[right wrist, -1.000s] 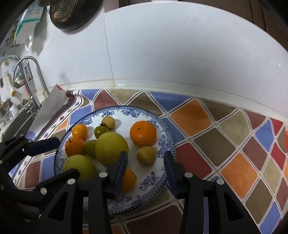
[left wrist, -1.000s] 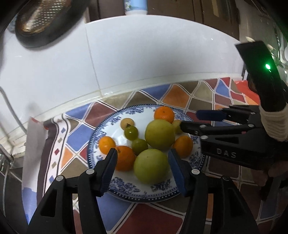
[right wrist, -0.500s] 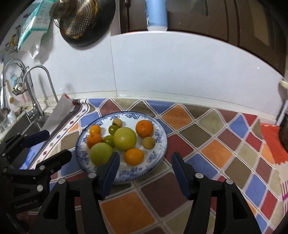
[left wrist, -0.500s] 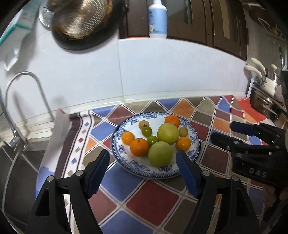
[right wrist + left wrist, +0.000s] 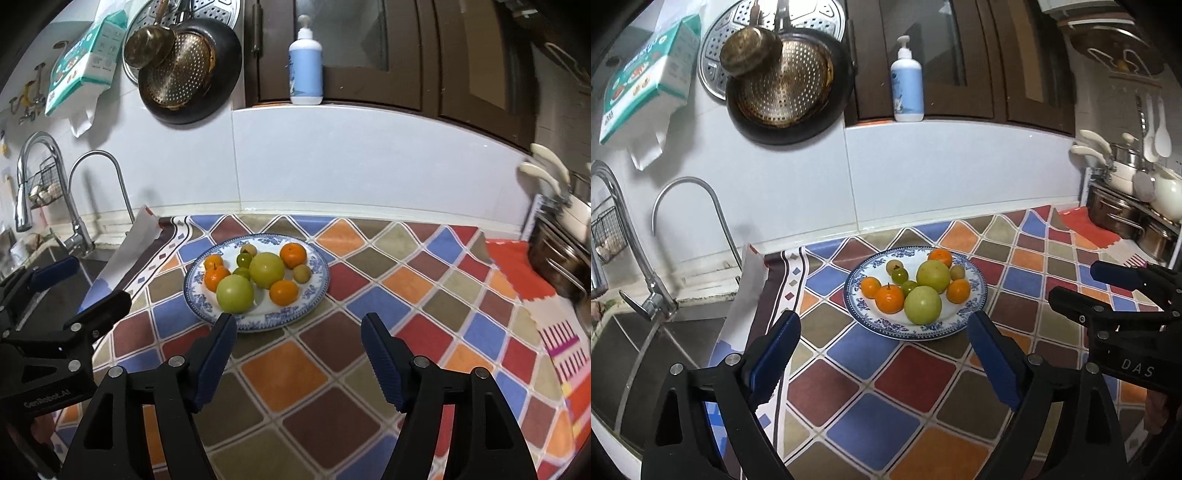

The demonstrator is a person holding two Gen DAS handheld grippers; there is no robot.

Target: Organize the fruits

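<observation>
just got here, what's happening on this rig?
Fruit sorting. Oranges, two big green fruits and some small ones all sit on the blue-patterned plate on the checkered cloth. The left gripper and the right gripper are both open, empty, and hover short of the plate. Nothing is being held.

Looking forward and down along each pair of jaws, from above the counter [image 5: 923, 373], both facing the tiled back wall. Left wrist view set nearer the sink [image 5: 653, 339] side; right wrist view further right. Shared by both: the fruit plate [image 5: 975, 310] [image 5: 317, 291] (mid-distance, well beyond the jaws), faucet [image 5: 690, 206], soap bottle [image 5: 306, 66].
</observation>
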